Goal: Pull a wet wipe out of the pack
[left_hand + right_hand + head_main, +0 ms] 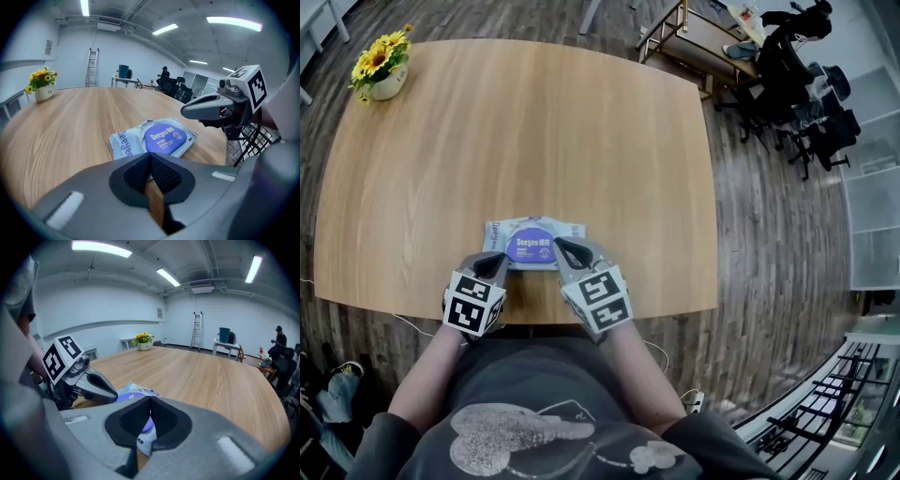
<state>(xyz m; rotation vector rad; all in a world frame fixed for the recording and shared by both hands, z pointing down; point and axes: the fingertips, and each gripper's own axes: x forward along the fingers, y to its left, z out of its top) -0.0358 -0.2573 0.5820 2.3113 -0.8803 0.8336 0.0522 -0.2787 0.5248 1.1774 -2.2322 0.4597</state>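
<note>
Wipe pack (534,242) flat on surface (516,122), left gripper (495,266) at 7 o'clock, right gripper (567,251) at 5, both shut empty, likely staged for lid.

The head view looks steeply down from well above the table (534,122) and takes in its whole top. Each gripper view rides low and close to the tabletop, looking out across it over its own jaws toward the far room. All three share the wipe pack (534,242) and the flower pot (382,75).
</note>
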